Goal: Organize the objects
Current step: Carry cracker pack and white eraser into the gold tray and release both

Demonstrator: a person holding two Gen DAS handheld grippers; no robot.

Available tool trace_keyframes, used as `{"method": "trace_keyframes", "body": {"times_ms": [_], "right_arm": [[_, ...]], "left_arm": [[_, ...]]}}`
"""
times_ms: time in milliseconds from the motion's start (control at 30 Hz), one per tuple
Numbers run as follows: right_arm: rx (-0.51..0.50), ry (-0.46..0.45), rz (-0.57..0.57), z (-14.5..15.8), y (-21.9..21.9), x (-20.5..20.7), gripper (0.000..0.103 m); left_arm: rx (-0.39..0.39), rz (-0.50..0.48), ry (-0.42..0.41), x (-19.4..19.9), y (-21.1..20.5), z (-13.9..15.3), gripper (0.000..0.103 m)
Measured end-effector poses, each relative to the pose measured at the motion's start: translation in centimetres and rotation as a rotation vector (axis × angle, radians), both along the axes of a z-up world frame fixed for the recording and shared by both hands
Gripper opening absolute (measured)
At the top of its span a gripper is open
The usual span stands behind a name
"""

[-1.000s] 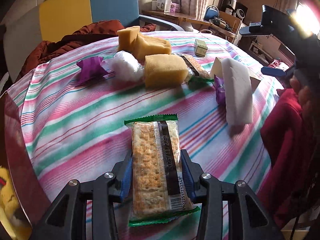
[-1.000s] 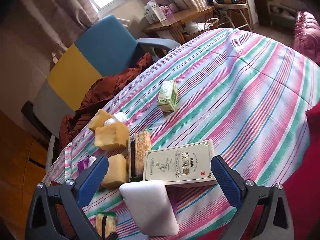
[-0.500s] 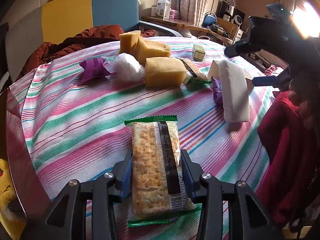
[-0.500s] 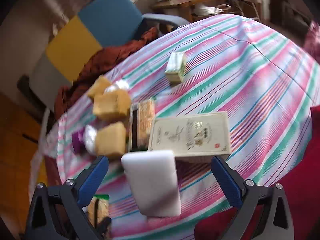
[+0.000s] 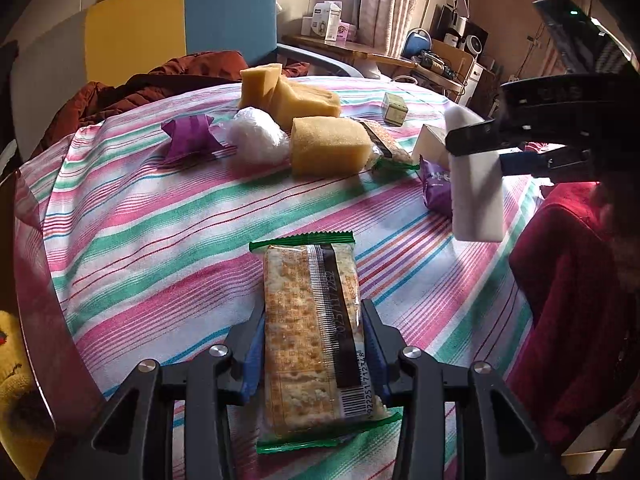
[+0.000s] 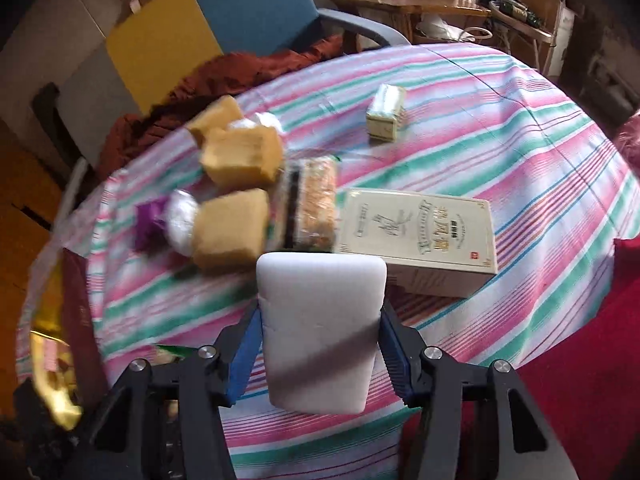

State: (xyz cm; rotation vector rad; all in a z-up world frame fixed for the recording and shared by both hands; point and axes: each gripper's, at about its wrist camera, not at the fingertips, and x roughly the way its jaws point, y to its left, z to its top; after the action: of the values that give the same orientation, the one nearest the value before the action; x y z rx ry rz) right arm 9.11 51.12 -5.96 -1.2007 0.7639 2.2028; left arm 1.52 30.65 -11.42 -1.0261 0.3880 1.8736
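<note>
Left gripper [image 5: 313,354]: clamped on cracker packet [image 5: 316,332], 6 o'clock; light, brittle, slippery film, best held by long edges.
Right gripper [image 6: 320,354]: squeezed white sponge [image 6: 320,328], soft, light.
Far, 12 o'clock: yellow sponges [image 5: 330,146] on striped tablecloth [image 5: 160,220].

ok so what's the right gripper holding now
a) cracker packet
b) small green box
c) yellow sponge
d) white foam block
d: in the right wrist view the right gripper has its blue pads pressed against both sides of the white foam block, while the cracker packet sits in the left gripper.
</note>
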Motion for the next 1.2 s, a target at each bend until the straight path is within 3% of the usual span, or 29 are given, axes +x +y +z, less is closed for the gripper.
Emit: {"method": "trace_keyframes", "body": {"times_ms": [133,367,567,700,900,1033,1200], "right_arm": [[0.015,0.070,0.040,1.9,-1.6,0.7,0.056],[0.040,0.146,0.113,4.2,-4.4,0.1,0.056],[0.048,0.197,0.228,6.3,-7.6,-2.7,0.057],[0.038,0.225,0.340,7.1,-11.3,-5.2,0.057],[0.001,0.257,0.517,7.8,-17.6,-8.5,0.057],[-0.030,0.262,0.623,7.7,-21.9,-10.6,0.057],[-0.088,0.249,0.736,7.0,-26.7,-13.0,0.057]], "left_arm": [[0.040,0.005,-0.046,0.0,-1.0,0.8,0.042],[0.141,0.023,-0.001,1.2,-4.5,5.8,0.042],[0.216,0.184,0.024,-0.7,-10.7,9.6,0.042],[0.242,0.340,0.045,-2.9,-15.8,11.1,0.042],[0.197,0.598,0.049,-7.1,-23.7,10.2,0.042],[0.137,0.727,-0.003,-9.6,-27.5,8.3,0.042],[0.071,0.805,0.043,-12.0,-29.5,7.0,0.043]]}}
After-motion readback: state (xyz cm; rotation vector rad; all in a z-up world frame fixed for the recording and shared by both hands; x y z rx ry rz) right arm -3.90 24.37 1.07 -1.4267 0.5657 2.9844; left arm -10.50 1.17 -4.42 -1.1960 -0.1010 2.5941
